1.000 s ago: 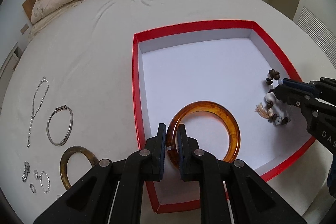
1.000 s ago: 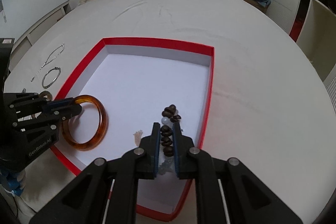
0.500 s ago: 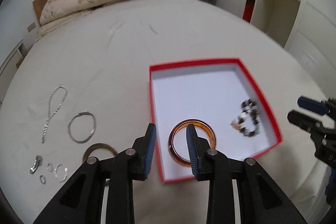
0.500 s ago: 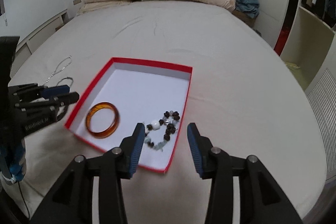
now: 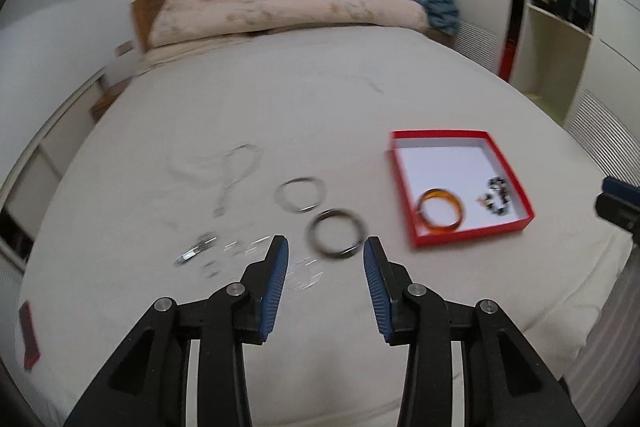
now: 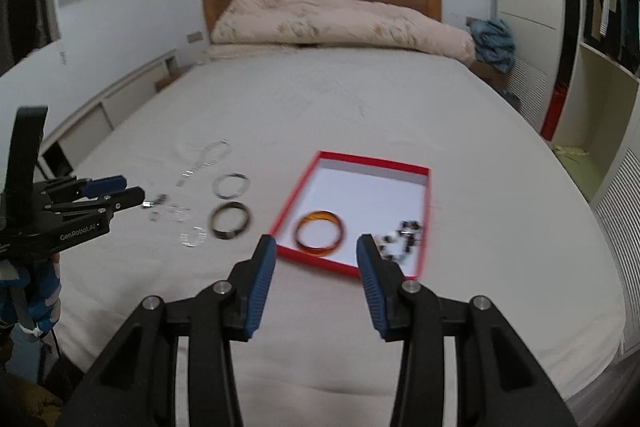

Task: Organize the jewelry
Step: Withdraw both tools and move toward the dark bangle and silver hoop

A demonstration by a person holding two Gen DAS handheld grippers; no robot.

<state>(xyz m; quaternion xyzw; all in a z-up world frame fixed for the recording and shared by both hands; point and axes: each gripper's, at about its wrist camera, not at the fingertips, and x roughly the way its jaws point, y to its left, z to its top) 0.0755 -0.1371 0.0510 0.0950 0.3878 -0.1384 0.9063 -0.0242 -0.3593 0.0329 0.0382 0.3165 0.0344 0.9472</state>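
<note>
The red box [image 6: 426, 223] lies open on the bed, white inside. The amber bangle [image 6: 319, 234] lies flat at its 7 o'clock corner; the dark beaded bracelet [image 6: 402, 237] lies bunched at its 5 o'clock corner. At the box's 9 o'clock, the dark bangle [image 5: 335, 234], silver bangle [image 5: 301, 195], chain necklace [image 5: 236, 175] and small silver pieces [image 5: 204, 251] lie flat on the sheet.

I count one red box [image 6: 425, 223] at my one o'clock, holding one amber bangle [image 6: 319, 234] and one beaded bracelet [image 6: 401, 238]. On the bed [image 6: 360, 107], ten to eleven o'clock: one dark bangle [image 6: 231, 220], one thin silver bangle [image 6: 231, 185], one silver chain [image 6: 204, 161]. Small silver pieces [image 6: 176, 217]: too blurred to count.
</note>
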